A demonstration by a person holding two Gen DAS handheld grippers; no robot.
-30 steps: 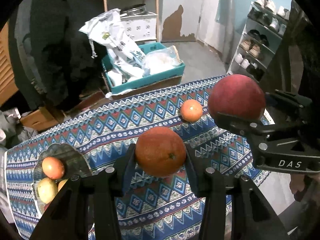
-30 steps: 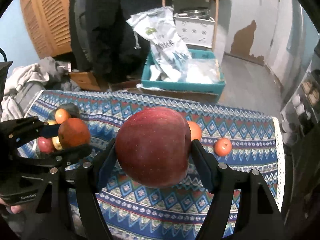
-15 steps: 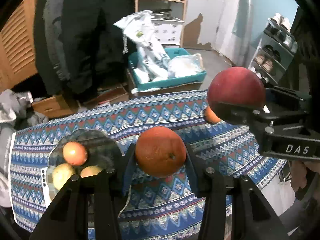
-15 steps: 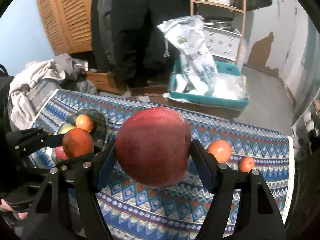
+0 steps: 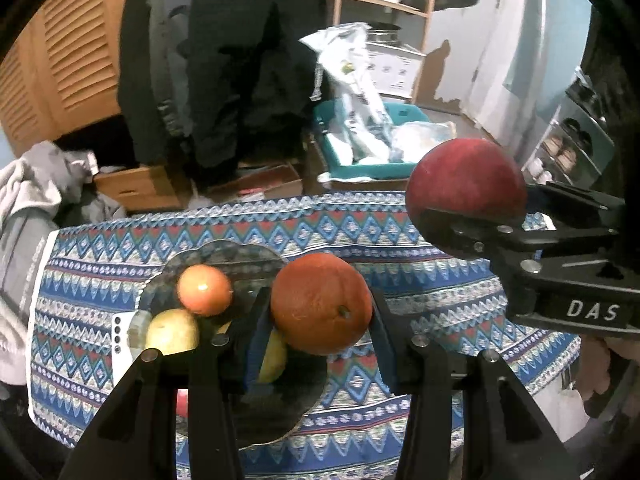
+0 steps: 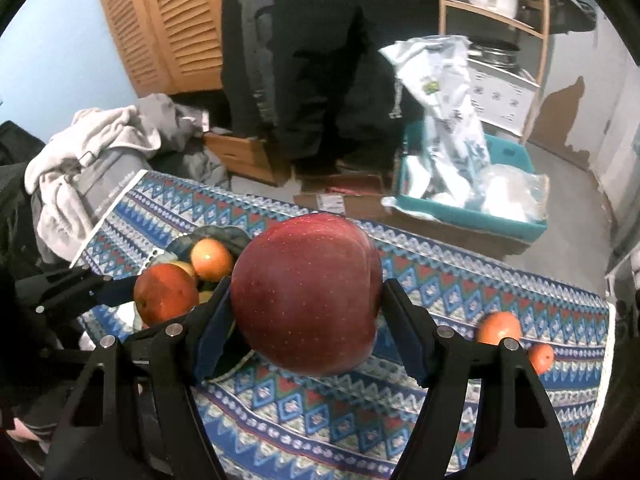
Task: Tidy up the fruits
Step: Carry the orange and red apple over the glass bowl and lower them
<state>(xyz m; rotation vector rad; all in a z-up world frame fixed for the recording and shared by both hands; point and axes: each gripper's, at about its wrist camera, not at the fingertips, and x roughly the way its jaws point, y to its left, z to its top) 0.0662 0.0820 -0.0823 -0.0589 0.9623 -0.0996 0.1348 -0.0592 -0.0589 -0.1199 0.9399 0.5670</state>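
My left gripper (image 5: 320, 312) is shut on an orange (image 5: 322, 304) and holds it above the near right part of a dark glass bowl (image 5: 240, 252). The bowl holds a small orange (image 5: 204, 290), a yellow-green fruit (image 5: 172, 332) and others partly hidden. My right gripper (image 6: 306, 308) is shut on a big red apple (image 6: 308, 296), held in the air right of the bowl; the apple also shows in the left wrist view (image 5: 466, 180). Two small oranges (image 6: 498, 328) (image 6: 541, 358) lie on the patterned tablecloth (image 6: 460, 292) at the right.
Beyond the table's far edge are a teal bin (image 5: 360, 160) with plastic bags, cardboard boxes (image 5: 136, 188), a pile of grey clothes (image 6: 92, 152) at the left and a dark hanging coat (image 5: 224, 60). A white card (image 5: 120, 336) lies by the bowl's left side.
Both grippers have swung left with their fruit. The bowl has come from the far left to under my left gripper. The loose oranges have slid to the right.
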